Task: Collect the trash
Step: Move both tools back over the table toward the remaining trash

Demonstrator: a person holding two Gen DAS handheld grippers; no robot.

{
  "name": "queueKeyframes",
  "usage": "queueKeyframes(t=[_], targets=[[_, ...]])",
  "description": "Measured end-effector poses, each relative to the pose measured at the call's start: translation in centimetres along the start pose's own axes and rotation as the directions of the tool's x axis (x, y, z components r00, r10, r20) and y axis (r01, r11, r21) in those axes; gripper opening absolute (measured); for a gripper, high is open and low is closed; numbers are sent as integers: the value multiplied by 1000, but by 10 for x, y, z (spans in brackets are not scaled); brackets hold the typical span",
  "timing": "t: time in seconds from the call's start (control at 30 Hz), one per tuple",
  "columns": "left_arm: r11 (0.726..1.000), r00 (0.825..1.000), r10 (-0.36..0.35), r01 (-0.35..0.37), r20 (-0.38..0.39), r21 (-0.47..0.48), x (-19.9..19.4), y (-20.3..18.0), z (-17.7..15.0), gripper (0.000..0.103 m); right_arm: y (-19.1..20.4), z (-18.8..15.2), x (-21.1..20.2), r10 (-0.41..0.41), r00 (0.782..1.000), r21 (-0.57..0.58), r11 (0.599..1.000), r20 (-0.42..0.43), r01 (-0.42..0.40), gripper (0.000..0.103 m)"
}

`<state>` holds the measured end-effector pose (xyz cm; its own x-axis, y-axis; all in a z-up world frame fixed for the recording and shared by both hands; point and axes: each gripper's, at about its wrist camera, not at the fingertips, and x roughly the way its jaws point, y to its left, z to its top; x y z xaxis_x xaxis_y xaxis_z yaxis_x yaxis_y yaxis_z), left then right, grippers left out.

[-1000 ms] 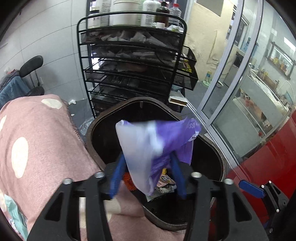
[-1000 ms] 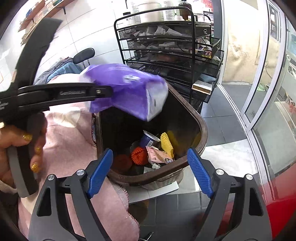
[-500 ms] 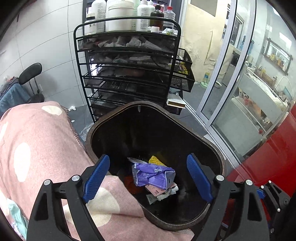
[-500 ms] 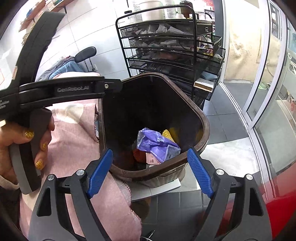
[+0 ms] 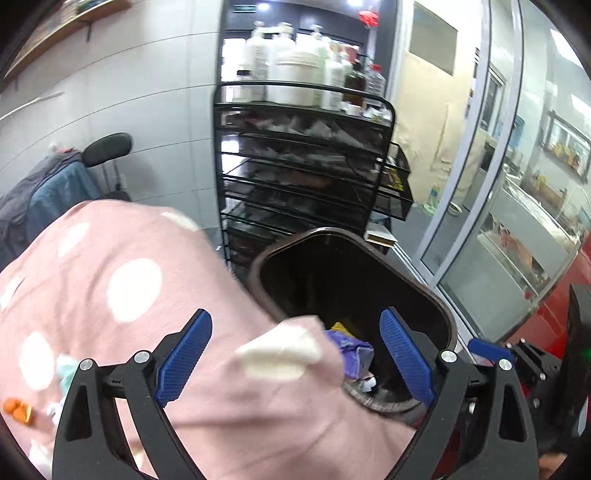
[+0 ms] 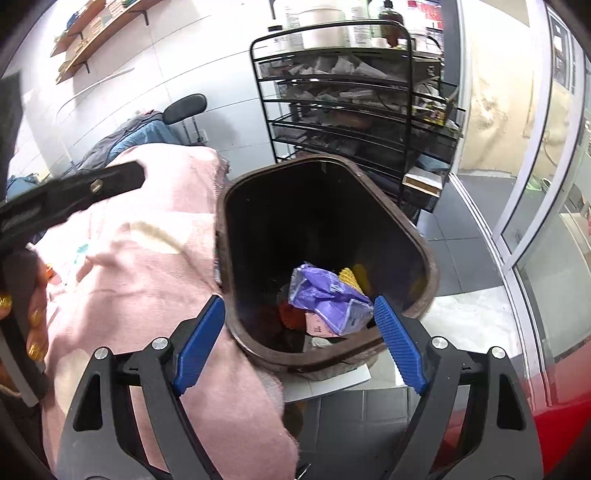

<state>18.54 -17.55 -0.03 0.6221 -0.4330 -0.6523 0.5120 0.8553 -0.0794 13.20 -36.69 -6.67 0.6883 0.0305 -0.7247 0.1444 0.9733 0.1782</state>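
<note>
The purple wrapper (image 6: 328, 295) is lying inside the brown bin (image 6: 424, 254), which is standing against the pink spotted cloth (image 5: 122, 280) for short drops. The left gripper (image 5: 293, 354) is spreading wider, empty; the right gripper (image 6: 299, 336) is hovering wide open, holding nothing.

A salon-like shop room, tiled and glass-fronted

Beyond the jaws stands a black wire trolley (image 5: 306, 177) of stacked mesh trays, its top tier crowded with white pump bottles and tubs (image 5: 291, 66), the kind of stock a beauty or treatment shop keeps. Left of the jaws a pink cloth with pale dots (image 5: 122, 295) covers a soft surface, with a black padded headrest (image 5: 107, 147) farther behind it against pale tiled walls. Wooden wall shelves (image 6: 99, 33) hang high on the left. To the right of the jaws, sliding glass doors (image 5: 476, 206) open onto a lit display area.
</note>
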Motion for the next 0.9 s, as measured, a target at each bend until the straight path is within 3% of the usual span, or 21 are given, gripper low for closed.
queueKeyframes(t=[0.43, 0.7, 0.9], targets=[[978, 984, 177, -176, 1, -109, -60, 73, -50, 91, 73, 10, 7, 148, 989, -131, 980, -25, -150, 82], [927, 949, 311, -313, -45, -206, -90, 133, -85, 91, 132, 14, 13, 252, 965, -249, 932, -76, -263, 82], [898, 936, 339, -353, -98, -264, -102, 170, -106, 91, 179, 10, 17, 325, 935, -303, 885, -143, -354, 82]])
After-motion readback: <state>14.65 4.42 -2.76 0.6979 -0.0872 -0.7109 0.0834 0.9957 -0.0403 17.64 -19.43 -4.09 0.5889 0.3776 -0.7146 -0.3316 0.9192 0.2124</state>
